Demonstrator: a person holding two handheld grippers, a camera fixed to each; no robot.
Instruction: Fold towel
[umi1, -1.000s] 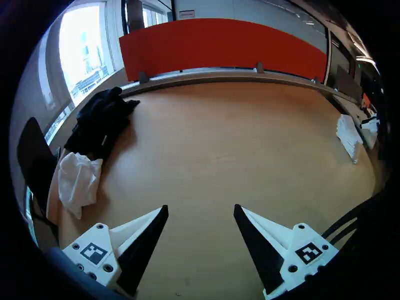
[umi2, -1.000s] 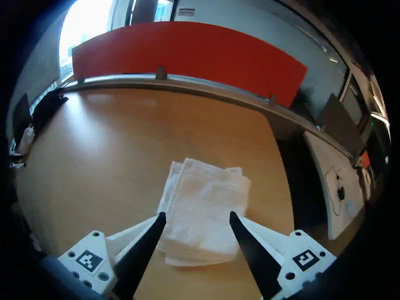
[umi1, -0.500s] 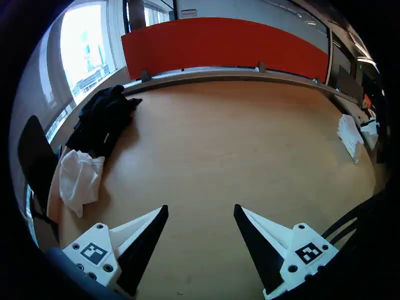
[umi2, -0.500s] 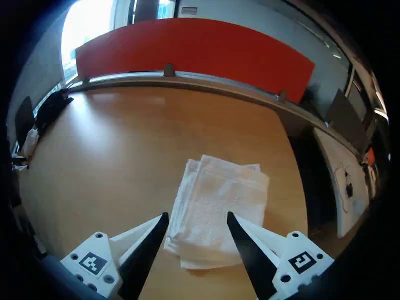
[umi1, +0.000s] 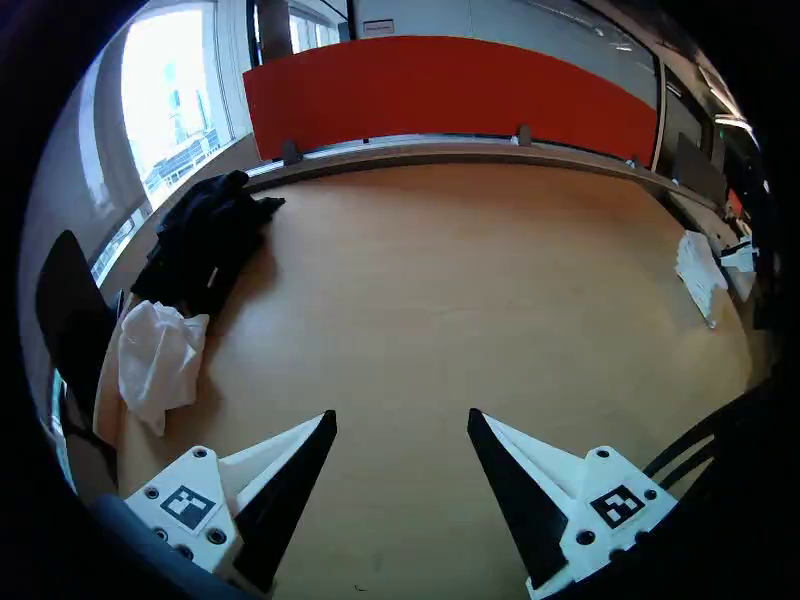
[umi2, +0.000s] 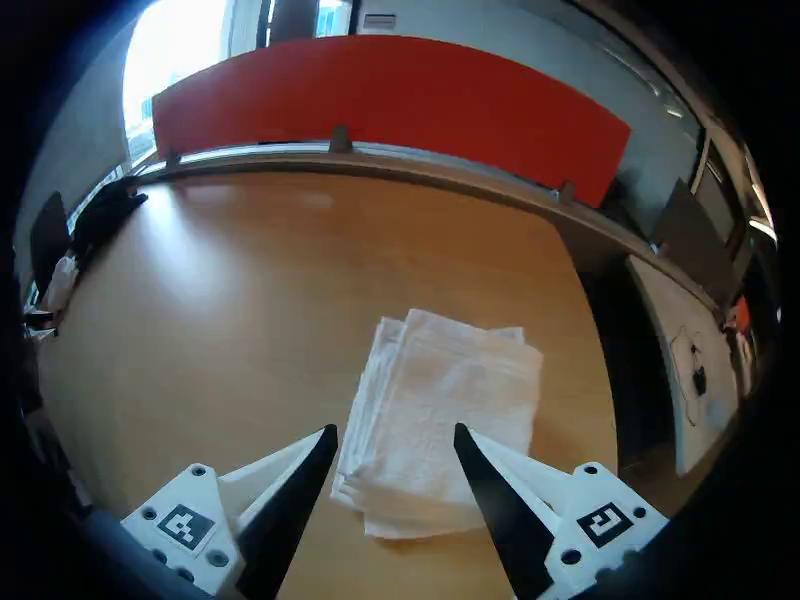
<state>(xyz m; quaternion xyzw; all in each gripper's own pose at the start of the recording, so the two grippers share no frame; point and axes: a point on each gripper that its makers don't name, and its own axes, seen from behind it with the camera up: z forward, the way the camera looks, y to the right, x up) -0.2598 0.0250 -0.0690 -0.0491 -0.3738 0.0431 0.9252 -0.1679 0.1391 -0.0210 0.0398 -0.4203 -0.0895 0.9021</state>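
A folded white towel (umi2: 445, 420) lies flat on the wooden table (umi2: 250, 290), near its right edge. My right gripper (umi2: 395, 432) hovers open just above the towel's near part, with nothing between its fingers. In the left gripper view the same folded towel (umi1: 700, 272) sits far off at the table's right edge. My left gripper (umi1: 400, 417) is open over bare wood (umi1: 450, 290), holding nothing. A crumpled white cloth (umi1: 155, 362) rests at the table's left edge.
A black garment (umi1: 205, 240) is heaped at the far left of the table, above the crumpled cloth. A red divider panel (umi1: 450, 95) runs along the table's far edge. A white side desk (umi2: 690, 370) stands to the right beyond a gap.
The right gripper view has shifted a little, so the folded towel now sits slightly further right between the fingers. The left gripper has barely moved.
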